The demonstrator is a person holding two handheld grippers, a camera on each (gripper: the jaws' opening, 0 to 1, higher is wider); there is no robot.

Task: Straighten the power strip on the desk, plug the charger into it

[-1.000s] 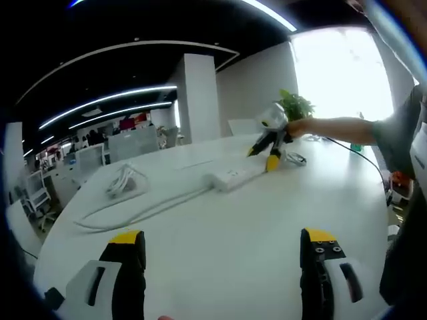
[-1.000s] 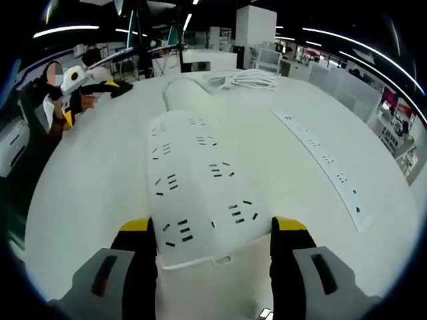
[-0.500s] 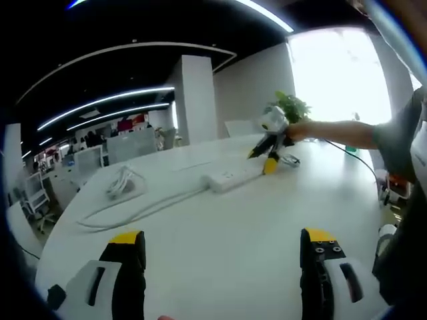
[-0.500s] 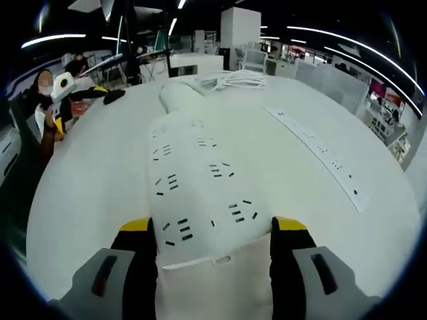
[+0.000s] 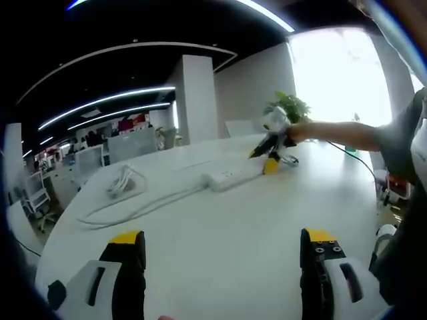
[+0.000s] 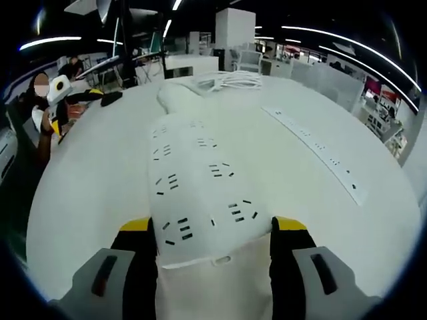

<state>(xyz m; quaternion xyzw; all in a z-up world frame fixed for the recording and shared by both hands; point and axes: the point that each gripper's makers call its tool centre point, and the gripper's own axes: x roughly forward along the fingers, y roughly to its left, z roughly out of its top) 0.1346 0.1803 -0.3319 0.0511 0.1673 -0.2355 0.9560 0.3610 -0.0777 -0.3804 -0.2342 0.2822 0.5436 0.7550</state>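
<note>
Power strip (image 6: 200, 200) flat on white surface (image 6: 87, 200), near end clamped between right claw (image 6: 212, 233) jaws; cord trailing off toward coiled cable (image 5: 123, 181). Left claw (image 5: 223, 248) spread wide over bare surface, well short of strip, gripping nothing.

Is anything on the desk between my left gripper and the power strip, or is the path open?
Nothing visible blocks it. From the left gripper, open above bare white desk, the power strip lies farther ahead, its cable trailing off to the left. The right gripper already has its jaws around the strip's end.
</note>
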